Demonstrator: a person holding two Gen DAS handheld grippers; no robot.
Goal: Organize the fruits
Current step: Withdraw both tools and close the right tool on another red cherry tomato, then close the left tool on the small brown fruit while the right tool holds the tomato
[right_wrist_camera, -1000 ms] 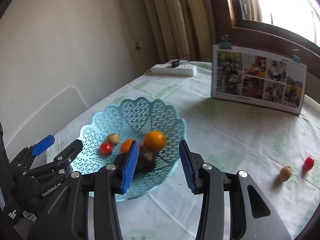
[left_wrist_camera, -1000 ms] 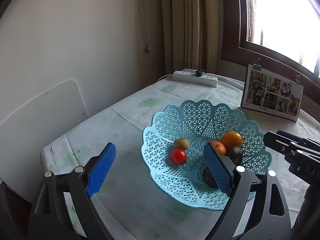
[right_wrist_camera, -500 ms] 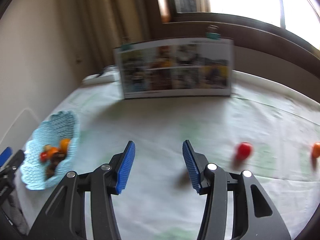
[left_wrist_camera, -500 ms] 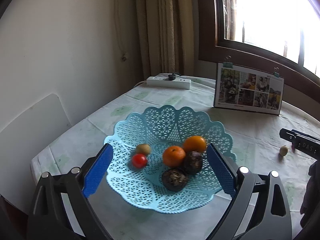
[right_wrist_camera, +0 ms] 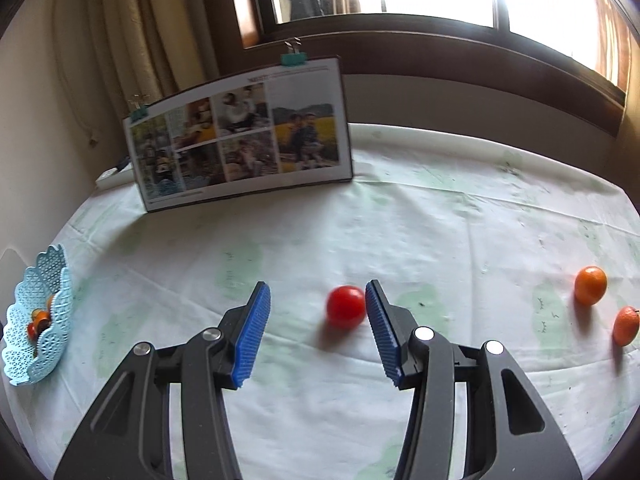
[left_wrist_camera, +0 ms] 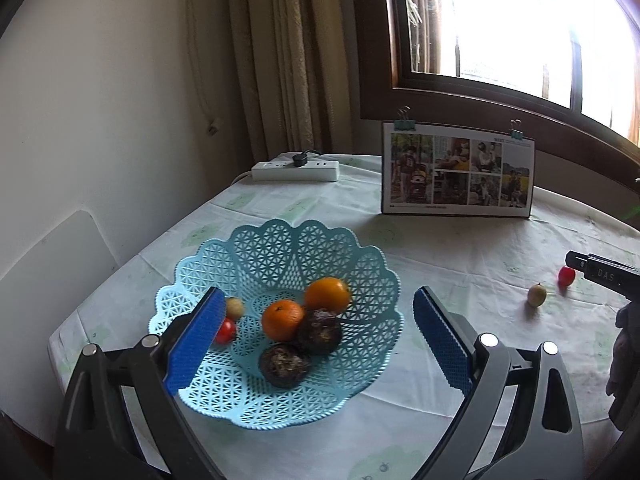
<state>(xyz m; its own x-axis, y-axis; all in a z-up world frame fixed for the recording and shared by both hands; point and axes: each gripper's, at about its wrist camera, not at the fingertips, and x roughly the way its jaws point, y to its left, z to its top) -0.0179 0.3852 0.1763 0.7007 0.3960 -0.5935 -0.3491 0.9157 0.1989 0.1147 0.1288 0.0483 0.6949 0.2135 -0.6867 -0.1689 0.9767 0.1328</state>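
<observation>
the left gripper (left_wrist_camera: 316,332) is spread wide and holds nothing, hanging over the blue basket (left_wrist_camera: 360,260) on the table (left_wrist_camera: 460,248). in the basket are two oranges (left_wrist_camera: 282,319), two dark round fruits (left_wrist_camera: 319,331), a small red tomato (left_wrist_camera: 226,331) and a little tan fruit (left_wrist_camera: 235,307). the right gripper (right_wrist_camera: 318,320) is open too, and a red tomato (right_wrist_camera: 345,306) sits on the table between its fingers, close to the right one. two more oranges (right_wrist_camera: 590,285) lie far off to the right. a photo board (right_wrist_camera: 240,136) stands at the back.

Open right hand-held gripper (right_wrist_camera: 318,304) frames a red tomato (right_wrist_camera: 345,306) on the tablecloth (right_wrist_camera: 460,240).
</observation>
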